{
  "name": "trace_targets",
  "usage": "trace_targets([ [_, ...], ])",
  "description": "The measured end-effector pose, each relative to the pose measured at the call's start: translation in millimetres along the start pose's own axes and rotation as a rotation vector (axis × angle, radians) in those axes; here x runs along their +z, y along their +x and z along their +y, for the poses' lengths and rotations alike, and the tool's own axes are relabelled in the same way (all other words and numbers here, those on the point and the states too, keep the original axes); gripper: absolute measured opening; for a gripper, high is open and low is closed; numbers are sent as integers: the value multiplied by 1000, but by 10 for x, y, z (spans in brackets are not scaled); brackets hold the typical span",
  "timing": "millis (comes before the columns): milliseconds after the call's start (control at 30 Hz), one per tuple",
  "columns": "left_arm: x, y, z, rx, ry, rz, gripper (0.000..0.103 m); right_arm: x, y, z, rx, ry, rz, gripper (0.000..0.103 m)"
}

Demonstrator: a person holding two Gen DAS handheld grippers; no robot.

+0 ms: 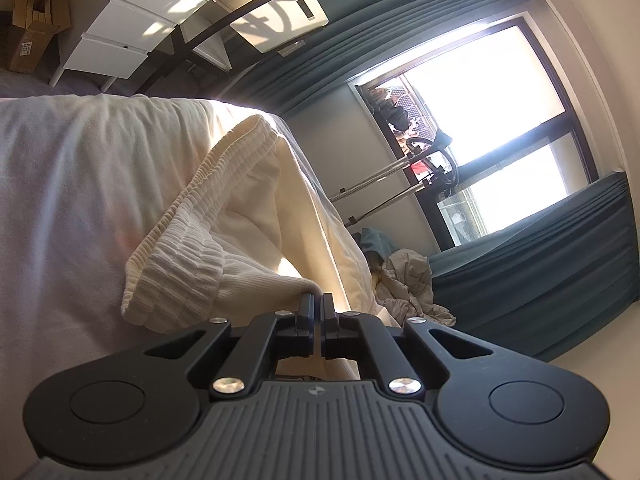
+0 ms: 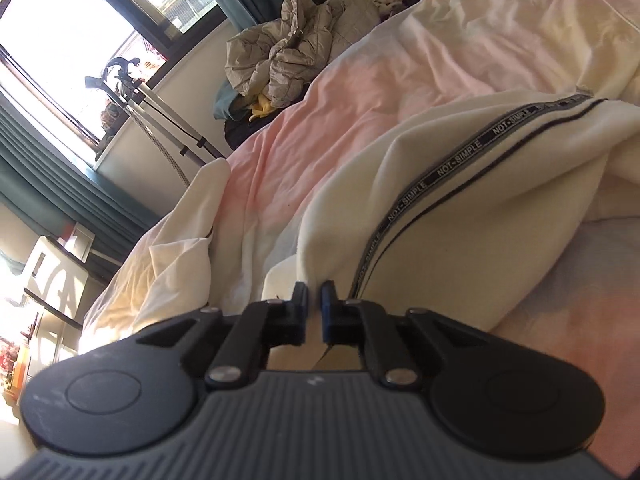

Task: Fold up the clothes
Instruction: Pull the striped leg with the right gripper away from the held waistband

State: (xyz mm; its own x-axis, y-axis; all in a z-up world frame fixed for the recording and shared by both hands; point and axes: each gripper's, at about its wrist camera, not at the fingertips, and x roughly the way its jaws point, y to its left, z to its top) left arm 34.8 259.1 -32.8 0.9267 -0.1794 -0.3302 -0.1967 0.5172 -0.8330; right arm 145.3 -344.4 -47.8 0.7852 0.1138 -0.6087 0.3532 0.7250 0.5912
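Left gripper (image 1: 316, 300) fingers pinch narrow on the cream cotton trousers (image 1: 224, 216) near their ribbed elastic waistband (image 1: 188, 216); right gripper (image 2: 314, 290) fingers pinch the same garment's edge beside the black lettered side stripe (image 2: 440, 172). The trousers lie across the pink-and-cream bed cover (image 2: 352, 92). Folding well likely means even tension and matched edges. No containers show.

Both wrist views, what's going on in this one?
A person is folding cream trousers on a bed with two handheld grippers. The left gripper is shut on the cloth just below the ribbed waistband. The right gripper pinches a trouser leg beside its lettered side stripe. The trousers lie rumpled, not yet neatly folded. More clothes are piled near the window.
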Motion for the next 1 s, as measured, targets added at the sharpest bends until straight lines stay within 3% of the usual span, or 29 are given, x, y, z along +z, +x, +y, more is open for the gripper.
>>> trace_targets([
  [133, 21, -69, 16, 3, -16, -7, 3, -351, -413, -357, 12, 54, 70, 8],
  [267, 11, -95, 20, 24, -18, -2, 3, -660, -551, -655, 10, 128, 181, 8],
  [333, 5, -101, 8, 35, -16, -1, 3, -713, -632, -762, 28, 147, 194, 7],
  [500, -3, -131, -8, 56, -8, -7, 3, -529, -801, -816, 24, 142, 75, 15],
  [633, -18, -130, -15, 74, -10, -13, 3, -279, -881, -829, -24, 108, -83, 40],
  [733, -35, -120, -50, 88, 16, -22, 3, -57, -797, -862, -68, 91, -173, 46],
  [800, -43, -107, -58, 96, 26, -24, 3, 89, -656, -867, -88, 56, -200, 48],
  [900, -45, -71, -46, 107, 26, -22, 3, 210, -442, -974, -160, 31, -211, 60],
  [1000, -44, -11, -33, 122, 24, -19, 3, 330, -228, -1081, -232, 7, -222, 60],
])
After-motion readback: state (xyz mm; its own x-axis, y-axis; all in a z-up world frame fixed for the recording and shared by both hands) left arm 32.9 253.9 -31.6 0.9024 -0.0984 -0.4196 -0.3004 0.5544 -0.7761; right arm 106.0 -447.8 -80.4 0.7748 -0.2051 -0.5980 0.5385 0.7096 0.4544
